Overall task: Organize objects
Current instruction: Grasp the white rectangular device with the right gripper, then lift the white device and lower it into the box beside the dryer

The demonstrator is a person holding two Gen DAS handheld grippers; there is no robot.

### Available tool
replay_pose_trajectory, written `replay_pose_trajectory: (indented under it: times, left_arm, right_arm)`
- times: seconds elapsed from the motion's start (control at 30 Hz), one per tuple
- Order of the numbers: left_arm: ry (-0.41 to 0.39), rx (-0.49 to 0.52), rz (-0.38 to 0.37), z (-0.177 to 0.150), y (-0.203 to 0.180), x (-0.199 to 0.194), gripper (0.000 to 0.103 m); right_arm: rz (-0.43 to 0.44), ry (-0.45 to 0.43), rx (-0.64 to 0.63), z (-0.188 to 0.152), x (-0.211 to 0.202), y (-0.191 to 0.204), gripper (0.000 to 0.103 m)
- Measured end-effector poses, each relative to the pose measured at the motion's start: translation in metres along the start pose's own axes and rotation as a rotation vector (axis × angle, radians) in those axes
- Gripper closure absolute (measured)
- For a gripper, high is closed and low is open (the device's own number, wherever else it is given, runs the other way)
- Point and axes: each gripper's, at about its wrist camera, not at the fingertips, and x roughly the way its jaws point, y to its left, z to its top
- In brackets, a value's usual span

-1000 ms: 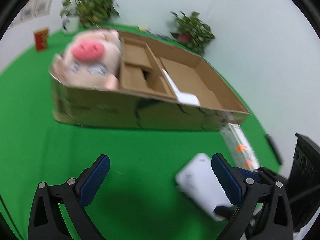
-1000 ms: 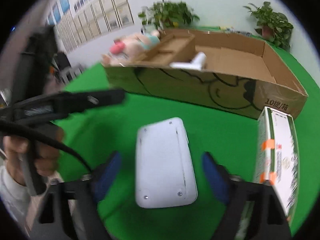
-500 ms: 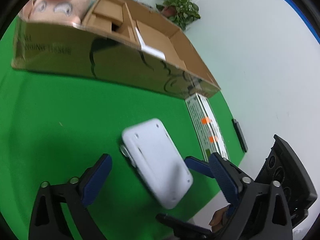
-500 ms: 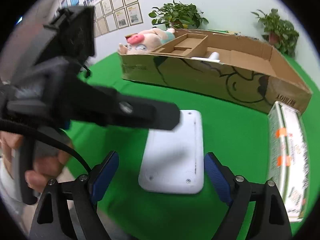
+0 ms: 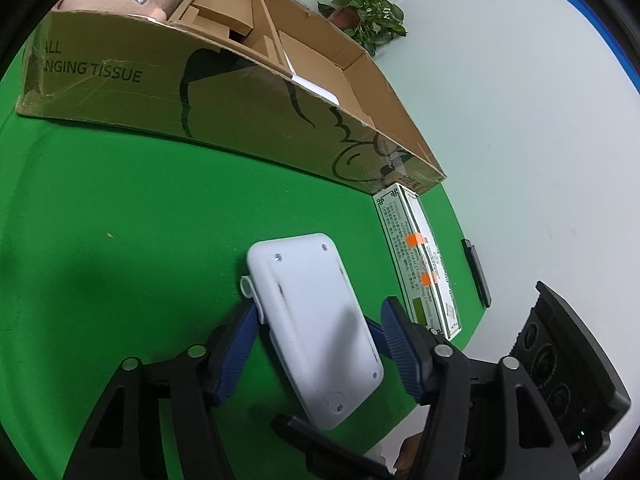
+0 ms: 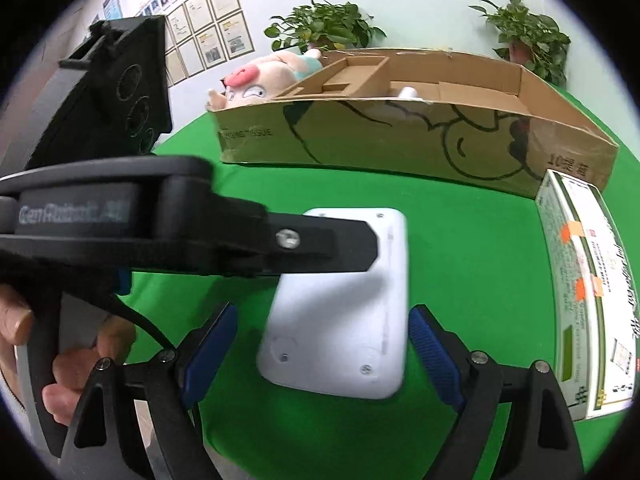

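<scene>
The left gripper (image 5: 320,344) straddles a flat white device (image 5: 312,328) that lies on the green tabletop (image 5: 140,240); its jaws are closing, the left blue pad (image 5: 236,350) touching the device's near-left edge while the right pad sits just beside the opposite edge, apart from it by a thin gap, so the grip is not yet clenched. The right gripper (image 6: 320,344) is released, its 2 blue pads (image 6: 210,346) standing wide on either side of the device's near end, neither one touching it. In the right wrist view the left gripper's black finger crosses above the device from the left, and a hand (image 6: 68,364) holds that gripper's handle at the left edge. Beyond both grippers' tips, well apart from the device, stands a long open cardboard box (image 5: 224,92) with inner cardboard dividers; a pink plush pig (image 6: 256,84) sits in its left end and a white item (image 5: 316,88) lies further right inside. To the right of both grippers a white-and-green carton (image 6: 584,280) with orange stickers lies on the tabletop, its far end just beside the box's right corner. 2 potted plants (image 6: 324,28) stand behind the box.
</scene>
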Motion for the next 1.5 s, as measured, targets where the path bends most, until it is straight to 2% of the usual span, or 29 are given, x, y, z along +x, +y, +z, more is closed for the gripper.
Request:
replay_pose_trajectory:
  times: [0.23, 0.43, 0.83, 0.97, 1.13, 1.5]
  left_arm:
    - [0.003, 0.001, 0.029, 0.004, 0.005, -0.002, 0.059]
    - [0.006, 0.007, 0.055, 0.003, 0.007, -0.004, 0.072]
    - [0.012, 0.008, 0.039, -0.005, 0.002, -0.012, 0.076]
    - [-0.009, 0.04, 0.034, -0.003, -0.01, -0.022, 0.076]
    - [-0.05, 0.108, 0.015, 0.008, -0.039, -0.041, 0.077]
    - [-0.152, 0.259, -0.004, 0.044, -0.111, -0.067, 0.079]
  right_arm:
    - [-0.019, 0.006, -0.003, 0.002, 0.003, 0.002, 0.017]
    - [-0.101, 0.007, -0.034, 0.001, 0.004, 0.006, 0.031]
    - [-0.16, -0.002, -0.025, -0.002, -0.003, 0.007, 0.035]
    - [-0.174, -0.041, -0.013, 0.002, -0.014, 0.008, 0.036]
    - [-0.214, -0.138, 0.003, 0.013, -0.039, 0.01, 0.036]
    - [-0.266, -0.29, 0.005, 0.056, -0.081, 0.0, 0.036]
